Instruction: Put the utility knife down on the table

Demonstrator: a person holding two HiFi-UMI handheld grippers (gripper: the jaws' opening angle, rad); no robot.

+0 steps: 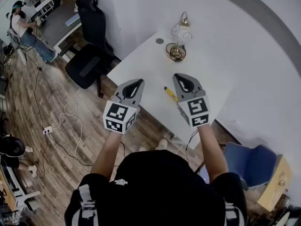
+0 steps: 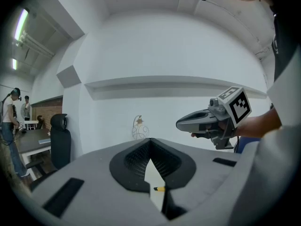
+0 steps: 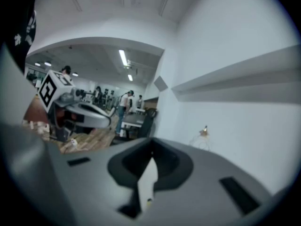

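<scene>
Utility knife (image 1: 170,93): yellow body, slim and elongated; lying flat on the white table (image 1: 202,55), long axis running roughly 11 o'clock to 5 o'clock in the head view; resting free, nothing gripping it. Position: toward the 6 o'clock side of the tabletop, near the front edge; between the left gripper (image 1: 139,82) and the right gripper (image 1: 180,76), closer to the right one, at about its 8 o'clock. Left gripper view: one yellow end with a dark tip (image 2: 160,189) shows on the white surface; remainder hidden.
</scene>
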